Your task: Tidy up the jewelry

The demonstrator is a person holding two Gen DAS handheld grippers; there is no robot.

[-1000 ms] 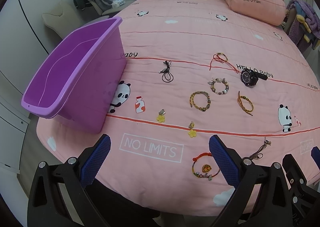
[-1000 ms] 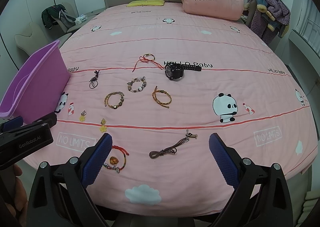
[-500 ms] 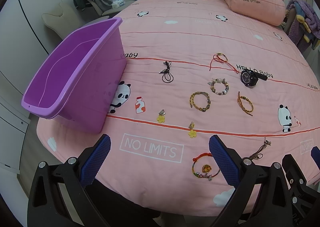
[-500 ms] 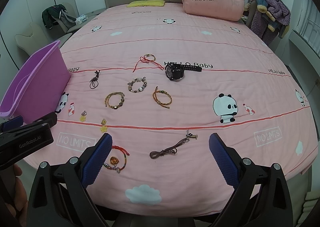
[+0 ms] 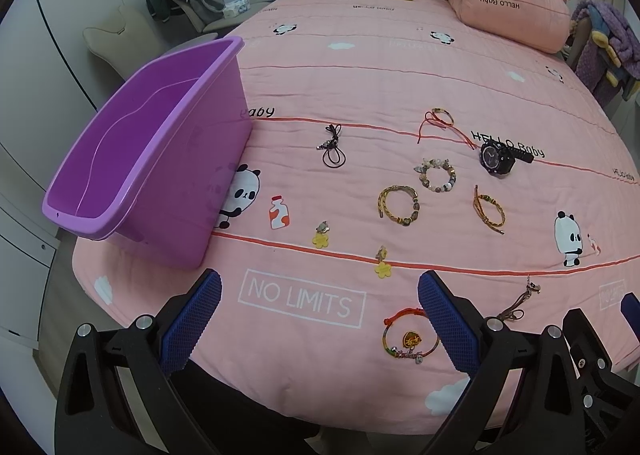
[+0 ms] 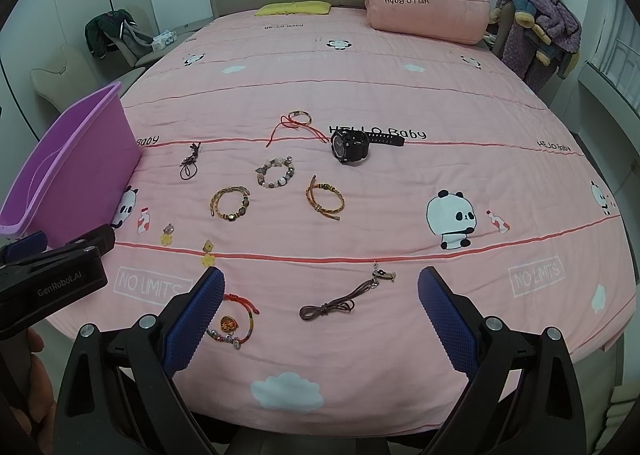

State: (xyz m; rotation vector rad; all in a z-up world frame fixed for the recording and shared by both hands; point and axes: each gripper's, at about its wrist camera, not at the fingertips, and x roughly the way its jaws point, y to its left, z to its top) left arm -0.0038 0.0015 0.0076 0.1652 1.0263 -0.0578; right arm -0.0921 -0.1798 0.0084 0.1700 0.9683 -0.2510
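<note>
While both tools, left (image 5: 319, 317) and right (image 6: 319, 317), gape unladen, purple bin (image 5: 132, 163) on bedspread (image 5: 360, 67) holds nothing; jewelry outside.

The purple bin (image 5: 132, 159) stands on the bed's (image 6: 400, 95) near left corner, its tall wall closing off that side. The jewelry lies flat and low in a loose band across the middle: the black watch (image 6: 349, 145) is the bulkiest piece. Gaps separate most pieces. The right half of the bed past the panda print (image 6: 451, 219) lies bare. A big pillow (image 6: 428, 13) sits far back.
</note>
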